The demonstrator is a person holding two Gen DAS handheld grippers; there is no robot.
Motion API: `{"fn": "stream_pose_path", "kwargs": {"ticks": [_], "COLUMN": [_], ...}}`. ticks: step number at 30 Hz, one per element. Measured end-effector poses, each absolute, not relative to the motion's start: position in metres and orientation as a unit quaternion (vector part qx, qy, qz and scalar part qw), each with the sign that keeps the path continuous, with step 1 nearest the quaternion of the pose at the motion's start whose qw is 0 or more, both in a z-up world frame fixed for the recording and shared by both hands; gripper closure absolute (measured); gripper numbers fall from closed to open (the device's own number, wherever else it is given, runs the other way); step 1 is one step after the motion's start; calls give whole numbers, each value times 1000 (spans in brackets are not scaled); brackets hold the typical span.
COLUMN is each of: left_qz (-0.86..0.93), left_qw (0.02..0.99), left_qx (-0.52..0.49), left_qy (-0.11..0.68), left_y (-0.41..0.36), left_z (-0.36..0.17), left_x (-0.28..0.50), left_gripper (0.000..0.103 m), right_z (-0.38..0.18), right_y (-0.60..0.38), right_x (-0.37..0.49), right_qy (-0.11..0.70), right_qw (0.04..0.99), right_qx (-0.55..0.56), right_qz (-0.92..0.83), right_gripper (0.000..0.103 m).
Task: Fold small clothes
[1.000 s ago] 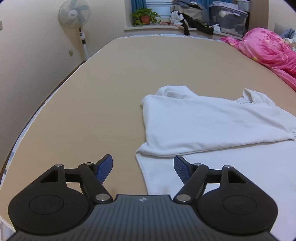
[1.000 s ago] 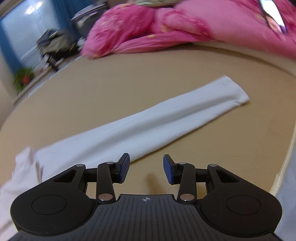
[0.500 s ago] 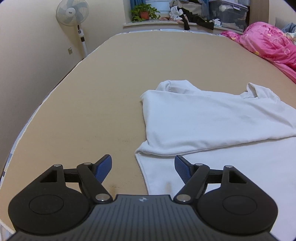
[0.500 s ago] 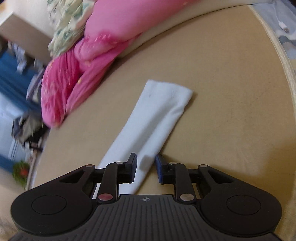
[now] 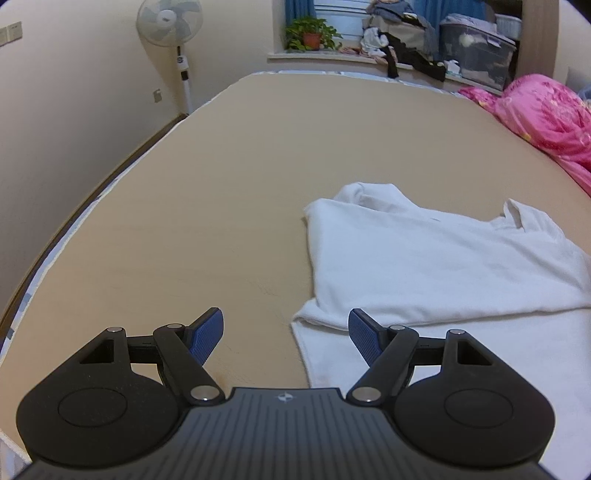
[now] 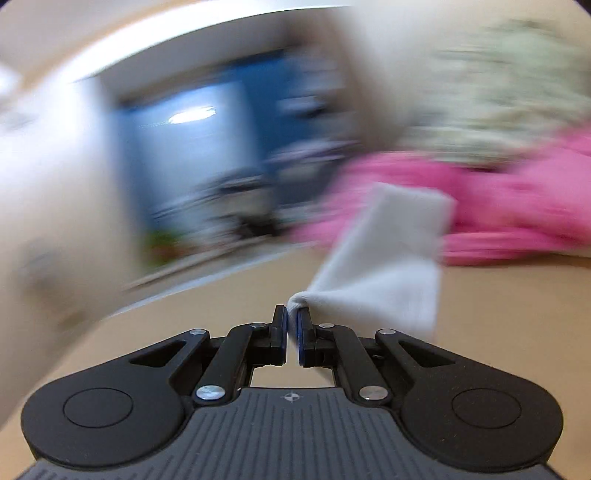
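Sleeve-fold step: right gripper (image 6: 292,325) fingers pinch the white sleeve (image 6: 384,266); left gripper (image 5: 286,328), fingers wide, should next steady the shirt (image 5: 424,266).

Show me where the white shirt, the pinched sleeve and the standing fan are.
white shirt (image 5: 424,266), left wrist view, folded body.
sleeve (image 6: 388,258), right wrist view, mid-fabric.
standing fan (image 5: 169,21), left wrist view, head.

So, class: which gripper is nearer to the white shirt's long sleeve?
Right. The right gripper has its jaws shut on the sleeve. The left gripper hangs open over the shirt's folded body, holding nothing.
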State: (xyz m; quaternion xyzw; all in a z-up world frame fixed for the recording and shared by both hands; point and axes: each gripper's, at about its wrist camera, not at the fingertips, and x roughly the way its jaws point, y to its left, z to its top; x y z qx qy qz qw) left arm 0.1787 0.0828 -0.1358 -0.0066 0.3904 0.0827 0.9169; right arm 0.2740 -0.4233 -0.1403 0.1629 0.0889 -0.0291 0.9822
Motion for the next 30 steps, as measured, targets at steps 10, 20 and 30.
{"fn": "stream_pose_path", "kwargs": {"ticks": [10,20,30], "left_qz": [61,-16,-8], "left_qw": [899,877,886], "left_qx": [-115,-180,-113], "left_qy": [418,445,449], "left_y": [118,101,78], "left_z": [-134,-166,-186], "left_x": [184,245,270], "left_gripper": [52,76,103], "right_z": [-253,-171,-221], "right_y": [-212,-381,-441], "right_x": [250,201,218], "right_qy": [420,344,342], "right_qw": [872,929,919], "right_qx": [131,79,193], "right_qz": [215,110,-47], "right_gripper": [90,72,69]}}
